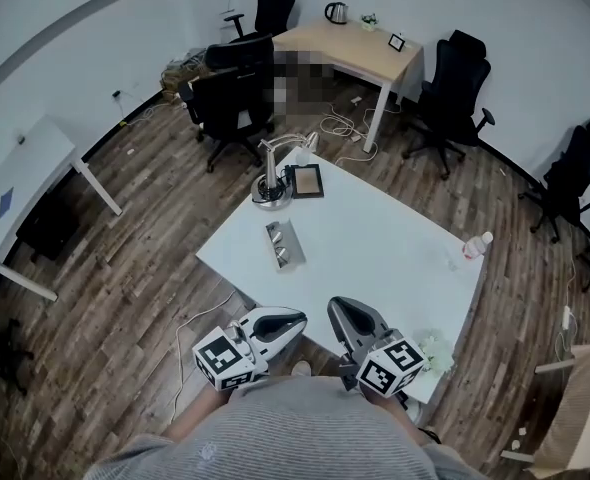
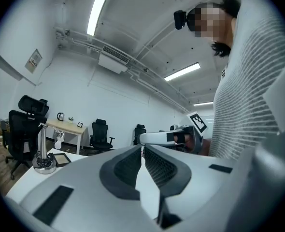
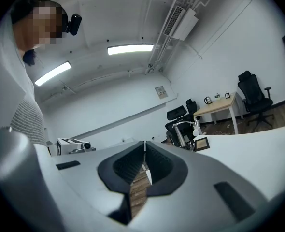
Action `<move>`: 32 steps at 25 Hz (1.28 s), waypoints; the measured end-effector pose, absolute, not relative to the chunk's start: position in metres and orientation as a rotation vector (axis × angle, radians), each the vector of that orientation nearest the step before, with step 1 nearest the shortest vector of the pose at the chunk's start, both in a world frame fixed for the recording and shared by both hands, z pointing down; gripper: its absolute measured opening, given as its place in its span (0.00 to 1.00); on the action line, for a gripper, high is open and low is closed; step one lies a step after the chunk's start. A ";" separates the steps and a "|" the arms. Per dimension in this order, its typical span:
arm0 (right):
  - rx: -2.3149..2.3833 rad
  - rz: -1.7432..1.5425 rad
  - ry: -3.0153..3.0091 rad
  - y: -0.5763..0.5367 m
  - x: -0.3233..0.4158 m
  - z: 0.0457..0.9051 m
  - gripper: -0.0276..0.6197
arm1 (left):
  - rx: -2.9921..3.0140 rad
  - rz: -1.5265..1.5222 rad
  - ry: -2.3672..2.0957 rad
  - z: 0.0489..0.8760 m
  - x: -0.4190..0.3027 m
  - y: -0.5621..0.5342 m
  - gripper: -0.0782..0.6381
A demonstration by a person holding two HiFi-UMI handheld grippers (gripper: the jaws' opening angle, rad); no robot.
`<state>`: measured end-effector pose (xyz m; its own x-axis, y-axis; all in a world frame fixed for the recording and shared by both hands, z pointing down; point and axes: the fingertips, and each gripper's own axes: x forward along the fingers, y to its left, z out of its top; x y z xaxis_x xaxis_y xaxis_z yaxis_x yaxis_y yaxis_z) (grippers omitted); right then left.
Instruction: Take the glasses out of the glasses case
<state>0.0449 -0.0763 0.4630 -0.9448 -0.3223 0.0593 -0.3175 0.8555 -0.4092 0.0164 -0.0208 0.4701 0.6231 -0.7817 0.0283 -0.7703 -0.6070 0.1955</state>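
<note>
A grey oblong glasses case (image 1: 284,244) lies on the white table (image 1: 375,238), left of its middle; something shiny shows on it, too small to make out. Both grippers hover at the table's near edge, close to the person's body and well short of the case. My left gripper (image 1: 301,319) is shut with nothing between its jaws (image 2: 143,148). My right gripper (image 1: 334,307) is likewise shut and empty (image 3: 145,143). Each gripper shows in the other's view: the right gripper (image 2: 171,137) and the left gripper (image 3: 72,145).
A desk lamp (image 1: 272,182) and a small picture frame (image 1: 304,180) stand at the table's far corner. A bottle (image 1: 475,246) stands near the right edge, a pale crumpled thing (image 1: 437,353) at the near right corner. Black office chairs (image 1: 230,103) and a wooden desk (image 1: 350,53) lie beyond.
</note>
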 end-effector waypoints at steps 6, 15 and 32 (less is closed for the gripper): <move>-0.568 -0.695 2.980 -0.087 0.043 0.473 0.07 | 2.669 -0.107 -1.266 0.464 0.002 -0.039 0.13; -0.687 -0.741 2.963 -0.101 0.018 0.481 0.07 | 2.705 -0.105 -1.097 0.474 -0.009 -0.056 0.13; -0.936 -0.741 2.838 -0.139 -0.005 0.475 0.07 | 2.855 0.054 -0.789 0.480 -0.040 -0.099 0.13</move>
